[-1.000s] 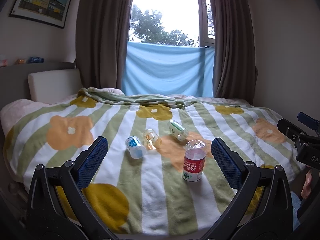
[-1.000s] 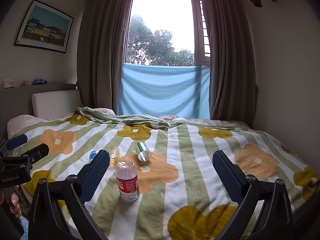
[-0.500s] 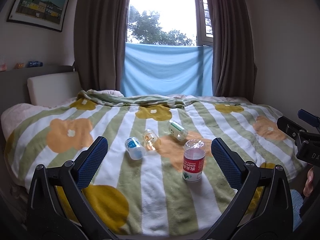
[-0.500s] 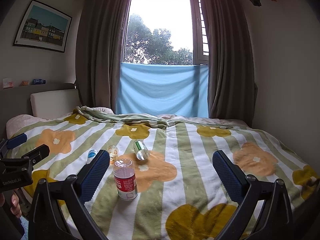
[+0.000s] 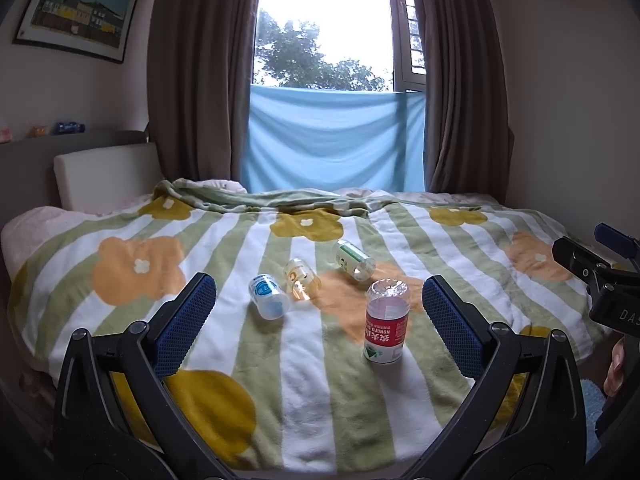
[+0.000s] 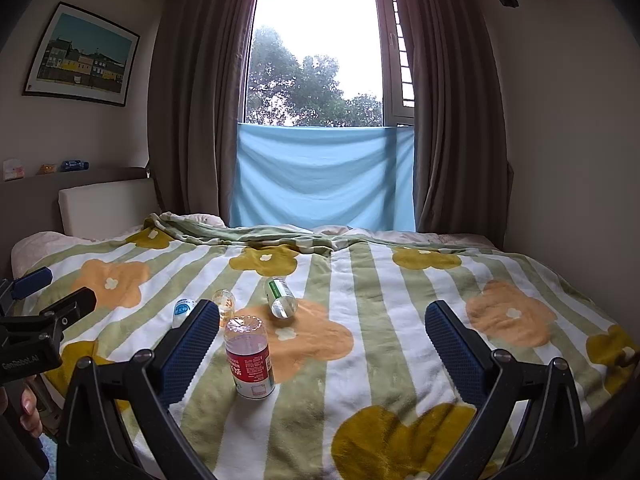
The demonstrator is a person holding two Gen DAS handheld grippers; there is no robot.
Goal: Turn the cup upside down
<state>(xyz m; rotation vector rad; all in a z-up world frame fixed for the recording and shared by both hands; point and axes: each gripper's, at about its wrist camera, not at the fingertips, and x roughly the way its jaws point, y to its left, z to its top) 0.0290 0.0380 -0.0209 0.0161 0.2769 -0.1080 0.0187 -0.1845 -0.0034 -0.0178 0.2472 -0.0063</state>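
Observation:
A clear plastic cup with a red label [image 5: 386,322] stands upside down on the flowered bed blanket; it also shows in the right wrist view [image 6: 250,358]. Three more clear cups lie on their sides behind it: a blue-labelled one [image 5: 268,296], an orange-tinted one [image 5: 301,278] and a green-labelled one [image 5: 354,260]. My left gripper [image 5: 318,320] is open and empty, held back above the bed's near edge. My right gripper [image 6: 322,344] is open and empty, to the right of the red-labelled cup. Neither touches a cup.
The bed blanket [image 6: 400,320] fills the foreground, with a headboard [image 5: 100,176] at the left. A window with brown curtains and a blue cloth [image 6: 324,176] is behind the bed. The wall stands close at the right.
Both grippers have drifted slightly, so the view has tilted up a little. The cups have not moved.

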